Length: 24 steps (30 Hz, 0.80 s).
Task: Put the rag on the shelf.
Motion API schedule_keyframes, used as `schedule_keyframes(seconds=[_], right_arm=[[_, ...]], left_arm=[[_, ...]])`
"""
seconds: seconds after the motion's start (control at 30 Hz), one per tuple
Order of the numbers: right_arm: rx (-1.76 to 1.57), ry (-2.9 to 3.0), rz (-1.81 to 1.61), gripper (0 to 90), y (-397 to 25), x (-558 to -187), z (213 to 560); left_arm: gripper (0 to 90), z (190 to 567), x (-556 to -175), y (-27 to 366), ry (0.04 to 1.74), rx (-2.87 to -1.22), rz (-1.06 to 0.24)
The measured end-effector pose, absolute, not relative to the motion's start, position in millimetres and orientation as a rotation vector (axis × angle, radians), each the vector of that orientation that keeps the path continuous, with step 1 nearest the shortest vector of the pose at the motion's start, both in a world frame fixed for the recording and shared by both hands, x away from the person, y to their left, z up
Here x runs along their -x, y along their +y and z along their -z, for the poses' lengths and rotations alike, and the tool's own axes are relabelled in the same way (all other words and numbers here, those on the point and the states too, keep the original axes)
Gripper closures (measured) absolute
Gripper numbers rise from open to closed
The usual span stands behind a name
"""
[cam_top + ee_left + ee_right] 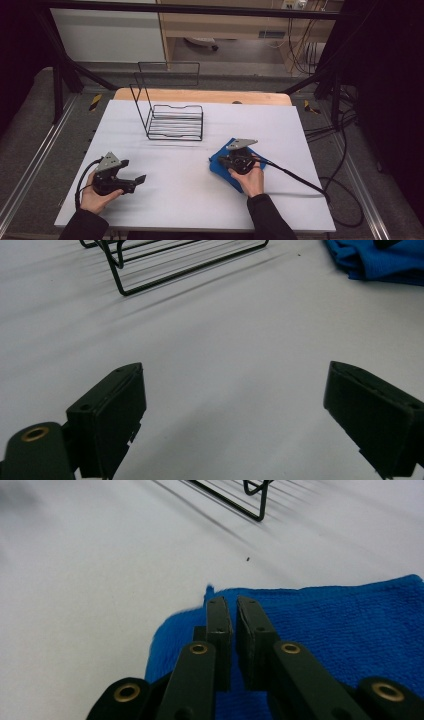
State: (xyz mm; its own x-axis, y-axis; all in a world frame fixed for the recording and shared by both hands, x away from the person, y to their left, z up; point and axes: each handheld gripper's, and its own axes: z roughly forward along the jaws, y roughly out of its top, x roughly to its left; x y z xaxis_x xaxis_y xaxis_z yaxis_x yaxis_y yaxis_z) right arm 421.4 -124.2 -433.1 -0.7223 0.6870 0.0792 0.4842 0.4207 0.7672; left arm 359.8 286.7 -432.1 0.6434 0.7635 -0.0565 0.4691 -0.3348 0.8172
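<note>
A blue cloth (pixel 218 168) lies on the white table (pixel 190 200), right of the middle. My right gripper (pixel 221 160) rests on top of it, held by a hand. In the right gripper view its jaws (pixel 233 600) stand shut over the cloth (pixel 350 630) near its left corner, with no cloth showing between them. My left gripper (pixel 134 170) is held just above the table near the front left, pointing right. Its jaws (pixel 235 370) are wide open over bare table, with the cloth (pixel 380 260) far ahead at the upper right.
A black wire rack (pixel 175 125) with a tall back frame stands at the table's far middle; its front wire (pixel 195 269) and a corner post (pixel 260 505) show in the gripper views. Cables trail off the table's right side. Black frame bars surround the table.
</note>
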Motion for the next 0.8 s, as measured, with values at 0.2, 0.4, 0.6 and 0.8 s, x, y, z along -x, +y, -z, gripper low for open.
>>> schedule_keyframes(seconds=[0.2, 0.4, 0.6, 0.8], right_arm=[[-1.028, 2.439, -1.214, 90.0, -124.6, -420.1, 430.5], [-0.991, 2.501, -1.27, 73.3, -119.7, -411.6, 434.2], [-0.954, 2.548, -1.197, 73.8, -114.1, -404.8, 445.7], [-0.961, 2.524, -1.18, 87.4, -115.1, -405.3, 445.1]], left_arm=[[10.0, 431.8, -359.6, 286.5, 0.961, -1.995, -0.429], [10.0, 431.9, -359.5, 286.1, 0.962, -1.995, -0.43], [10.0, 432.0, -359.5, 285.5, 0.96, -1.997, -0.43], [10.0, 431.9, -359.6, 286.4, 0.961, -1.996, -0.43]])
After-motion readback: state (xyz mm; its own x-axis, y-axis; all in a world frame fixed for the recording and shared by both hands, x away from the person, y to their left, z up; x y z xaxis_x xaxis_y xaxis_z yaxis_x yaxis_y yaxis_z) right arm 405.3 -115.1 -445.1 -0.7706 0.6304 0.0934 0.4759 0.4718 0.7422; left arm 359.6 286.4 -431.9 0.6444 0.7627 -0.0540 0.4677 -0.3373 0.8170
